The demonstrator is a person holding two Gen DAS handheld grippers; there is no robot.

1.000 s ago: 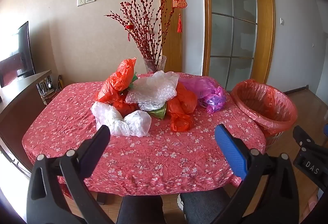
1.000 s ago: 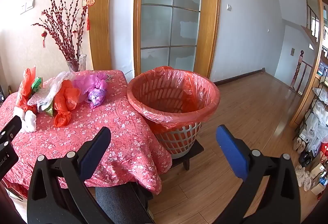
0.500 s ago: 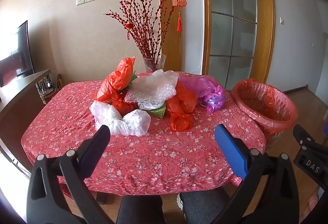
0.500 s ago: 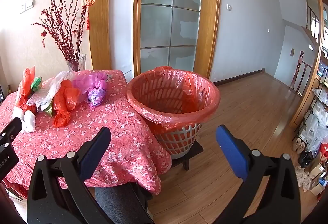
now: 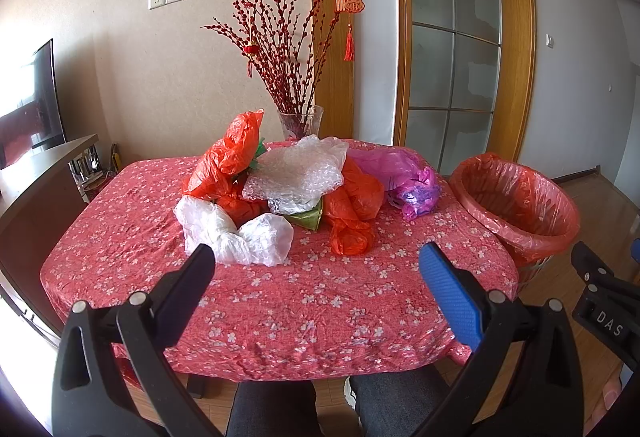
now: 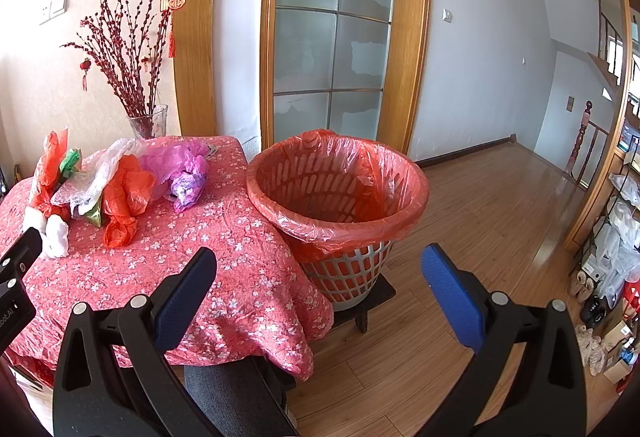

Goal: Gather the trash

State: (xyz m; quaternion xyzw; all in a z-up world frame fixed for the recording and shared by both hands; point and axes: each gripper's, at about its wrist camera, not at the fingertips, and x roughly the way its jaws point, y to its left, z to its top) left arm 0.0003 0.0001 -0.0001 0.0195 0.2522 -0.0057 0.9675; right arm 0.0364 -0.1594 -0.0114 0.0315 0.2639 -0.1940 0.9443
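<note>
Blue-padded left gripper (image 5: pixel 316 277) and right gripper (image 6: pixel 318 277) both gape wide, holding nothing.

The green wrapper (image 5: pixel 307 217) is largely buried under the bubble wrap (image 5: pixel 298 173) and orange bags (image 5: pixel 352 205), so its full shape cannot be made out. The lower wall of the laundry-style bin (image 6: pixel 346 277) is partly masked by the draped tablecloth (image 6: pixel 256 277), and its bottom is hidden by the red liner (image 6: pixel 340 177). The right gripper (image 5: pixel 600 301) is cut off at the left view's edge. Shelf items (image 6: pixel 616 249) at far right are too distorted to identify.
</note>
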